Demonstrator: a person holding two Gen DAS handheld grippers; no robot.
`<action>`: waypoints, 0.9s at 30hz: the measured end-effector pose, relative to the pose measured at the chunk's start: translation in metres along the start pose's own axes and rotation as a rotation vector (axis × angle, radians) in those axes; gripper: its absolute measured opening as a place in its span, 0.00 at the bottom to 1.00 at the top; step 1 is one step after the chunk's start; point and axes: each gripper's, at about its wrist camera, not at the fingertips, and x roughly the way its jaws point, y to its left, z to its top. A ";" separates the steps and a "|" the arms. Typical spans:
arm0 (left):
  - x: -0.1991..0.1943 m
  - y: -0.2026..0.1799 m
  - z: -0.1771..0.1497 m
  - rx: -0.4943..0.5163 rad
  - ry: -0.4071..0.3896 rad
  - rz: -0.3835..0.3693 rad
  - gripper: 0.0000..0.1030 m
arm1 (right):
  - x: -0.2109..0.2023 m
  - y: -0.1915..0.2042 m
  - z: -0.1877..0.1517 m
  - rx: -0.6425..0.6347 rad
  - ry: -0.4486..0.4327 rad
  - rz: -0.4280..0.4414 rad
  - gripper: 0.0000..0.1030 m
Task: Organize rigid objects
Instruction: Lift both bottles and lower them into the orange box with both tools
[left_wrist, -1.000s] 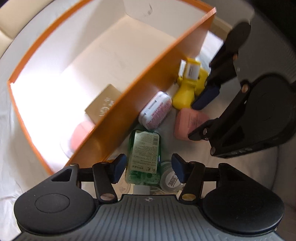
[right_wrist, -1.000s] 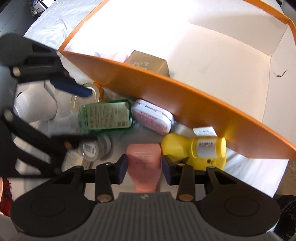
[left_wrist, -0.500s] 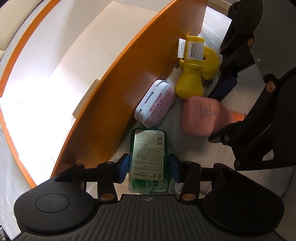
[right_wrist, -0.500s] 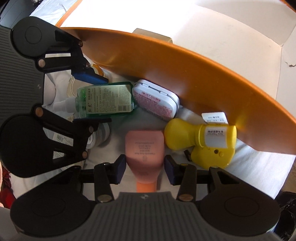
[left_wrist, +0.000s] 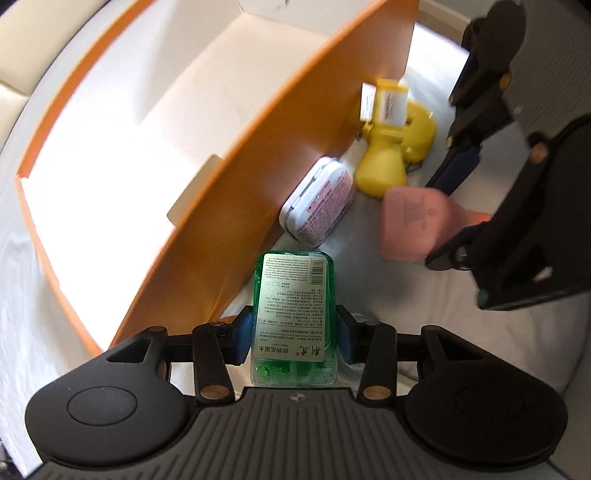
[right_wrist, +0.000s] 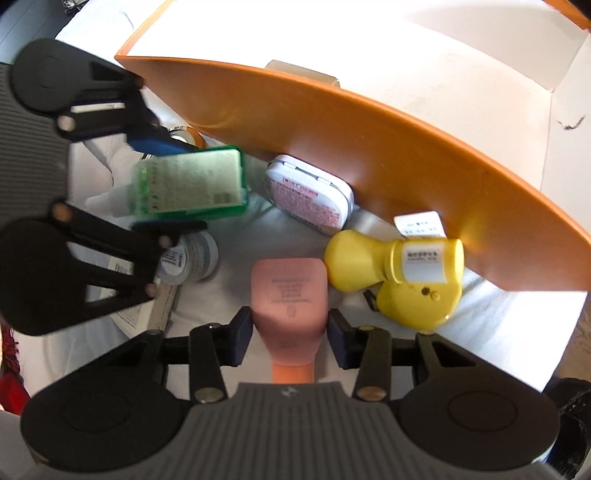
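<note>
The green bottle lies label-up at the lower centre of the left wrist view, just outside the orange wall of the box, and the left gripper has its blue pads pressed against both flanks, so it reads as clamped on the bottle. In the right wrist view the pink bottle sits at lower centre, cap toward the camera, with the right gripper astride its neck end; the pads look to be touching it on both sides, gripping or very near it. The step in hand appears to be the paired pick-up. The next move likely calls for lifting each bottle over the orange wall and setting it on the white floor inside, clear of the tan carton there. Both tools point forward and down, crossing close. The white tin and yellow bottle lie against the wall, middle right.
</note>
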 end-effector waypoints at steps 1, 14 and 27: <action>-0.007 0.001 -0.001 -0.014 -0.011 -0.016 0.49 | -0.002 0.001 -0.001 -0.002 -0.007 -0.001 0.42; -0.090 0.021 -0.001 -0.204 -0.142 -0.169 0.49 | -0.065 0.001 -0.022 0.027 -0.205 0.056 0.42; -0.141 0.098 0.005 -0.581 -0.363 -0.102 0.49 | -0.169 -0.029 -0.012 0.152 -0.411 0.195 0.42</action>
